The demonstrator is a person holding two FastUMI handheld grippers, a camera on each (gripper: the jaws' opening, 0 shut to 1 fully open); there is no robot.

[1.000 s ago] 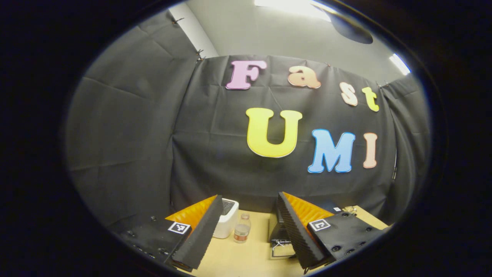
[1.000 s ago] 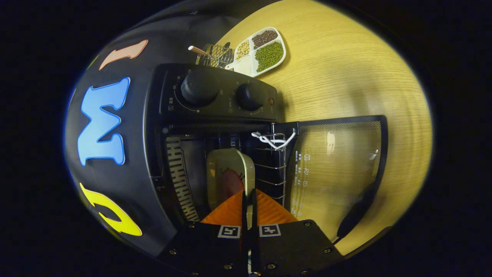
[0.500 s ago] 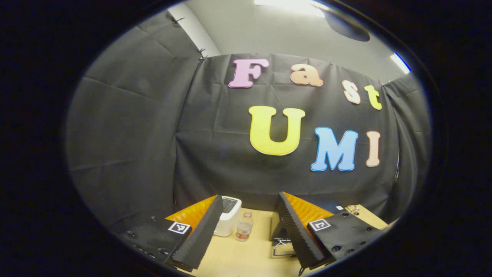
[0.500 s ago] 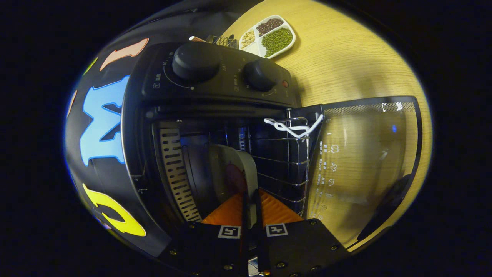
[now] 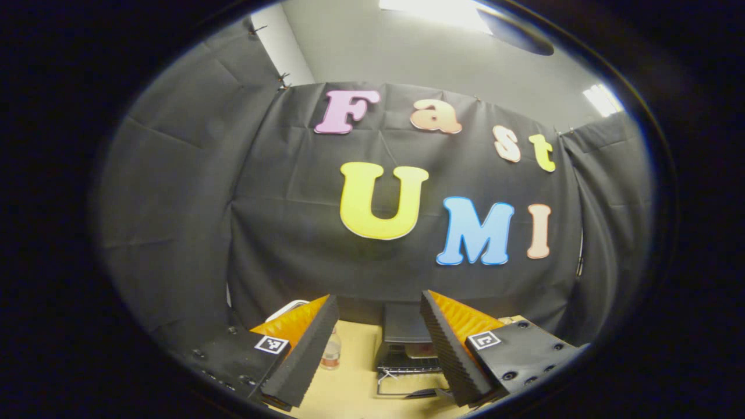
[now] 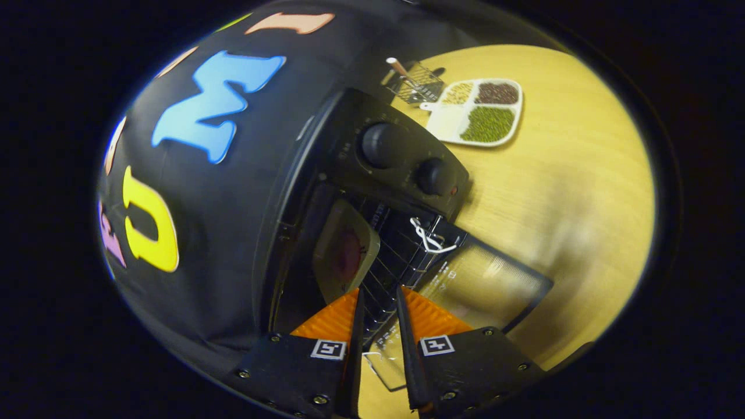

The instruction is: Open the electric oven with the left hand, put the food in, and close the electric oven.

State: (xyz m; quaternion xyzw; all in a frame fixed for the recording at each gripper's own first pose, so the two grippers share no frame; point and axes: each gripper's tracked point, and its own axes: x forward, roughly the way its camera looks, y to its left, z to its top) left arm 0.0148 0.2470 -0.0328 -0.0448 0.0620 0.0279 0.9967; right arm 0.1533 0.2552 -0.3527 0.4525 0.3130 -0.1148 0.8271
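Black oven, cream plate with dark-red food, light wood-grain bench, orange-black ridged right gripper, white divided tray green beans.

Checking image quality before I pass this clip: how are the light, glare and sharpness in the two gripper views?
Left gripper view: ceiling lights blow out at the top, and fisheye bending curves the cloth wall; the oven is small but sharp. Right gripper view: the oven's inside is dim, so the plate and food look murky; the open glass door carries a pale sheen, and the wooden table looks softly smeared.
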